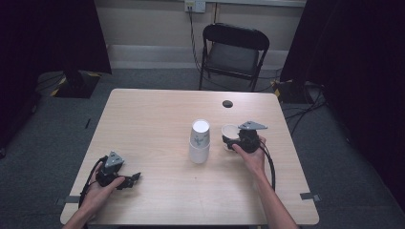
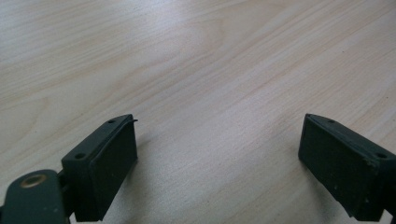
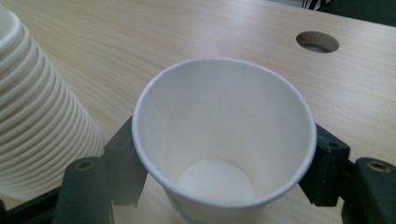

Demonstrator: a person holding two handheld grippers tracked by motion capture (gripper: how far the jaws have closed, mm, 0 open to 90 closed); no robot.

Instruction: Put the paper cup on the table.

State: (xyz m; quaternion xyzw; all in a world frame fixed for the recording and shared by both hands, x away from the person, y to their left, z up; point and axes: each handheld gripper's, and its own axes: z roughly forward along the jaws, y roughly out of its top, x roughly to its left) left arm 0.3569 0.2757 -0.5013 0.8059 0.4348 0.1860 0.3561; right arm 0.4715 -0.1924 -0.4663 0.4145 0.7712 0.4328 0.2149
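Left gripper (image 1: 135, 178) rests low on the pale wooden table (image 1: 153, 124) at its near left corner, jaws spread wide over bare wood. At centre stands an inverted stack of white paper cups (image 1: 199, 141). Just right of it, the right gripper (image 1: 228, 141) is clamped on a single upright white paper cup (image 3: 224, 140), whose base is cut off in the right gripper view.

chair: a black folding chair (image 1: 235, 52) stands beyond the table's far edge, facing it
wall socket: a white outlet (image 1: 195, 5) sits on the back wall, with a cable hanging down
floor: grey carpet (image 1: 43, 138), cables at right
curtains: dark drapes (image 1: 47, 33) hang at both sides
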